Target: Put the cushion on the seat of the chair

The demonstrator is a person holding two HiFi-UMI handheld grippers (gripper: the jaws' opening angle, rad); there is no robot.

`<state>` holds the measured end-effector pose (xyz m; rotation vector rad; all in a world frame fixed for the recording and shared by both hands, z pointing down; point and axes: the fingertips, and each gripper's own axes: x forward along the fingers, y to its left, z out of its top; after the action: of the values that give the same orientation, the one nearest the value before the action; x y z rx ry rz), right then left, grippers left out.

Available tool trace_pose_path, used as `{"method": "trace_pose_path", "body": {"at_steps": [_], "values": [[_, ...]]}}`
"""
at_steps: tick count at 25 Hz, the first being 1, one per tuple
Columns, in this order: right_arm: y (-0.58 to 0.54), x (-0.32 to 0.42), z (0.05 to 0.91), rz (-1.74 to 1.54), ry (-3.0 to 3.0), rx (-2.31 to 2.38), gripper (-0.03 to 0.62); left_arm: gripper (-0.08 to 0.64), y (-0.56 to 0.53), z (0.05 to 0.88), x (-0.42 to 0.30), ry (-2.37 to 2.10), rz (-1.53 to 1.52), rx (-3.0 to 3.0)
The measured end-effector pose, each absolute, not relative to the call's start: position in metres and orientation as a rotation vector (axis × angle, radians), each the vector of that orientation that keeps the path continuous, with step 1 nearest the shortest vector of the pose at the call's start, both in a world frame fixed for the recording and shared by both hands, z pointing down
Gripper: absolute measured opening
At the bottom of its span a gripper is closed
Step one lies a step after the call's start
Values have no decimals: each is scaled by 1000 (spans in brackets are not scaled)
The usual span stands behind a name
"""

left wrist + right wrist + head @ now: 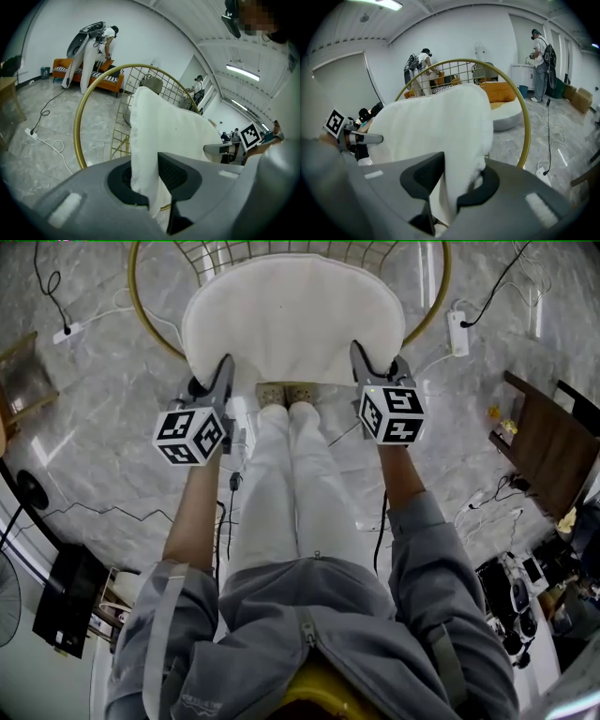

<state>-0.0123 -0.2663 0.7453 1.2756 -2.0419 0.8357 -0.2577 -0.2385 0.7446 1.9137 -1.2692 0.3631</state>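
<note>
Being pinched at its 2 near corners, the cushion (295, 320) is being held over the chair (139, 315) by the left gripper (225, 369) and right gripper (360, 357), both clamped on it; soft, light, floppy, it is judged likely to sag.

Left gripper (225, 367), right gripper (359, 352), fingers (180, 176) clamped

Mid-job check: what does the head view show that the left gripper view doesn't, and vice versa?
Head view only: the left gripper and right gripper together, one at each near corner of the cushion, plus the person's shoes. Left gripper view only: its jaws pinched on the cushion's edge, and an orange sofa behind. Shared: the cushion, the chair's gold ring and the right gripper.
</note>
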Motion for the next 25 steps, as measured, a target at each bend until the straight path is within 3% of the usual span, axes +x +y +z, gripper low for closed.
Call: {"method": "trace_pose_path", "body": {"at_steps": [13,25], "values": [[-278,-15,786,892,-1965,1196,109,69,-251,792,-265,-1178,430,1770],[-288,-5,814,886,-1863,1197,176,81,-256,817,-265,-1157,475,1713]]}}
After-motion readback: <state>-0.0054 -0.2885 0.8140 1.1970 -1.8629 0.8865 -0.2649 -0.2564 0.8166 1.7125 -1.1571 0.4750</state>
